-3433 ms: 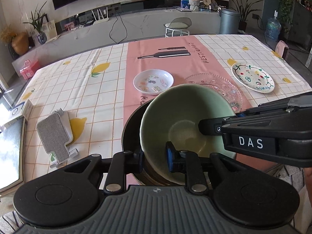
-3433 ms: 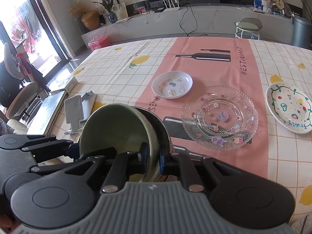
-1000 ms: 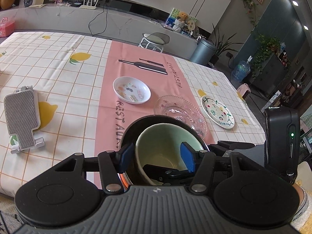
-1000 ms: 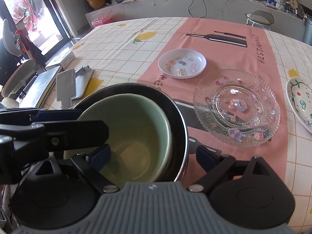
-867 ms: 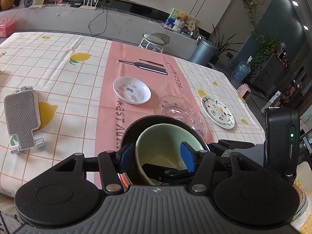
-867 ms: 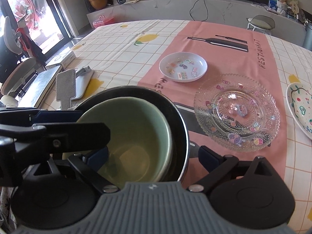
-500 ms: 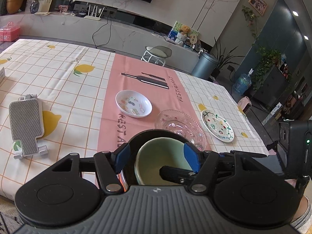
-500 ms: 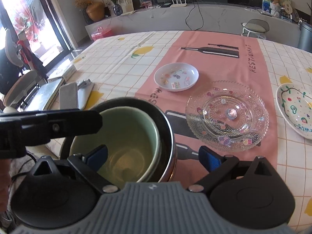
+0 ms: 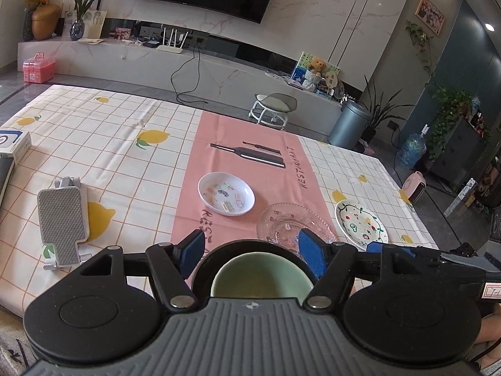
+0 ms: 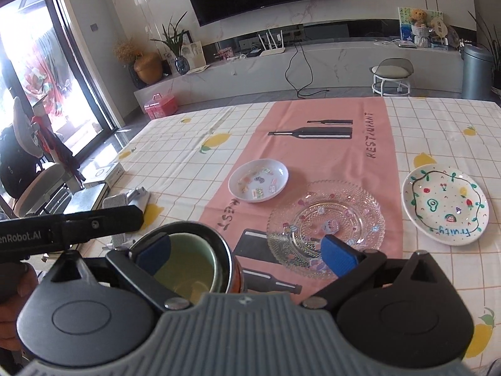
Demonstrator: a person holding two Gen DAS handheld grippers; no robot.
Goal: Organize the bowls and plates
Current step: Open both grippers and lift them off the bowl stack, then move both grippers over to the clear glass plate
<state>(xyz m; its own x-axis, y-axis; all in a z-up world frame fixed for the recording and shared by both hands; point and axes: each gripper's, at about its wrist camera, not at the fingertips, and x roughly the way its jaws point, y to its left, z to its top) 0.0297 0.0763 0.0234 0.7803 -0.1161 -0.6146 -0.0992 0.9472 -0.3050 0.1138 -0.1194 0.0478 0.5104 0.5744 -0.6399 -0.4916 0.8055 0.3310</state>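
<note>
At the bottom centre of the left wrist frame, your left gripper [image 9: 252, 250] is spread wide and grasps nothing, its blue pads either side of the pale green ceramic bowl [image 9: 261, 274] nested inside the larger black bowl [image 9: 203, 271]. Your right gripper [image 10: 247, 252] is likewise released. Above them sit the small white decorated dish [image 9: 226, 193], the clear patterned glass plate [image 10: 325, 221] and, at right, the white painted fruit plate [image 10: 444, 205].
</note>
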